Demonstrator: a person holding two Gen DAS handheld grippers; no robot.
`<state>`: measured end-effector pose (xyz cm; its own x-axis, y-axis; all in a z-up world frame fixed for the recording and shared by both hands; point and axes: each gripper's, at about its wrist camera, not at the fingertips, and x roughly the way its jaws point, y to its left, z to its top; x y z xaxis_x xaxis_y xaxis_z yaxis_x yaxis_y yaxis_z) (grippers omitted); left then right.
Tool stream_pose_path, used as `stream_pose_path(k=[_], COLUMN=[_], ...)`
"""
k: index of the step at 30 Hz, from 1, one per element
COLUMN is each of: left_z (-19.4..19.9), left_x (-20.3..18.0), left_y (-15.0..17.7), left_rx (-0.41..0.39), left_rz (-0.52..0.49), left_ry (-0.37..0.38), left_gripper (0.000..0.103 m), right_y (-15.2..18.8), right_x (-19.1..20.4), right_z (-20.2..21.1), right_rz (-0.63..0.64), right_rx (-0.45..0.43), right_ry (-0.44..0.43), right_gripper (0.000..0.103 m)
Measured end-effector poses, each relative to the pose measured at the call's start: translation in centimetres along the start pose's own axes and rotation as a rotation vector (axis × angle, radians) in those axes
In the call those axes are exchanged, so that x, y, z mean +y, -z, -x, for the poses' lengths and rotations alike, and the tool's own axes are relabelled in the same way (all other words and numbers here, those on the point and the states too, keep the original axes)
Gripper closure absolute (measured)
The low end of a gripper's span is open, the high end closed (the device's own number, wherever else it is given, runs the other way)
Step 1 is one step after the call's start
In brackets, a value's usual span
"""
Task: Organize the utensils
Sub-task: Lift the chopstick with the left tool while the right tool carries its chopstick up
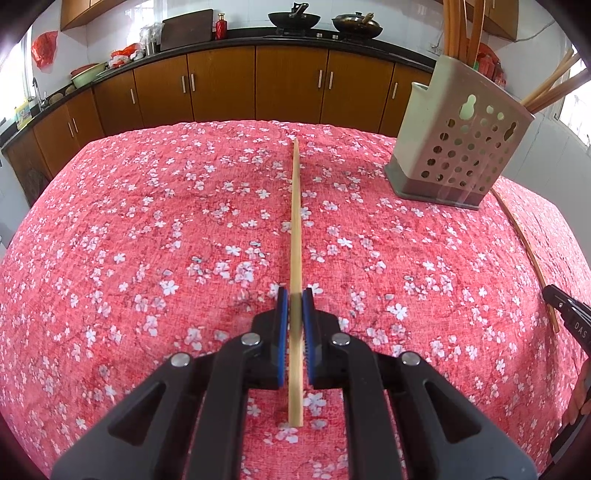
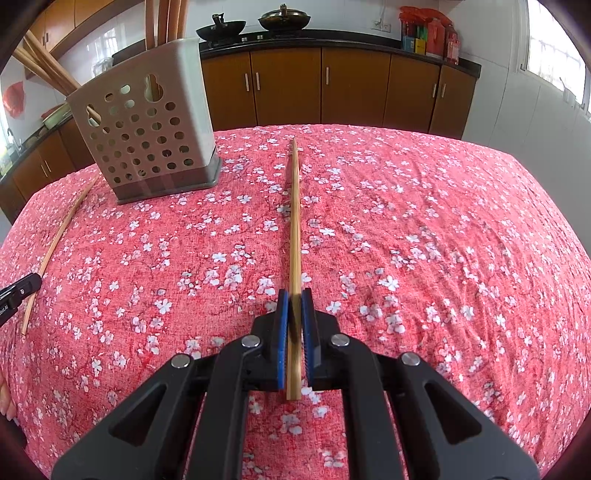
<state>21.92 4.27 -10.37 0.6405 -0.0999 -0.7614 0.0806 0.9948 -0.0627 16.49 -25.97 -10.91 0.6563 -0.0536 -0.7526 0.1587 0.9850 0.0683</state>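
My left gripper (image 1: 295, 295) is shut on a bamboo chopstick (image 1: 296, 221) that points straight ahead over the red floral tablecloth (image 1: 147, 240). My right gripper (image 2: 294, 295) is shut on another bamboo chopstick (image 2: 294, 221), also pointing ahead. The grey perforated utensil holder (image 1: 458, 140) stands at the right in the left wrist view and at the left in the right wrist view (image 2: 147, 133), with several chopsticks in it. In each view the other gripper's chopstick (image 1: 524, 243) (image 2: 55, 240) shows near the edge, beside the holder.
Brown kitchen cabinets (image 1: 258, 85) and a dark counter with woks (image 1: 293, 18) run behind the table. The right gripper's finger (image 1: 569, 317) shows at the right edge of the left view; the left gripper's finger (image 2: 18, 291) shows at the left edge of the right view.
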Motion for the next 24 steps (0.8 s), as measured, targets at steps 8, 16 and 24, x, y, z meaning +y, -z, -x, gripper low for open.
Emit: stream_pose_path(k=[8, 16, 24], left_z=[1.9, 8.1, 14.5], left_x=[1.2, 2.0, 2.3], left_y=[-0.7, -3.8, -8.1], left_rx=[0.014, -0.157, -0.354], left_rz=[0.024, 0.034, 0.043], left_ry=[0.034, 0.075, 0.107], left_gripper=[0.095, 0.095, 0.095], right_y=[-0.9, -3.7, -6.1], right_x=[-1.6, -2.5, -2.5], right_z=[3.7, 10.8, 14.1], right_rz=[-0.043, -0.039, -0.063], right_rx=[-0.114, -0.36, -0.479], right_ry=[-0.065, -0.064, -0.082], right_gripper=[0.095, 0.096, 0.096])
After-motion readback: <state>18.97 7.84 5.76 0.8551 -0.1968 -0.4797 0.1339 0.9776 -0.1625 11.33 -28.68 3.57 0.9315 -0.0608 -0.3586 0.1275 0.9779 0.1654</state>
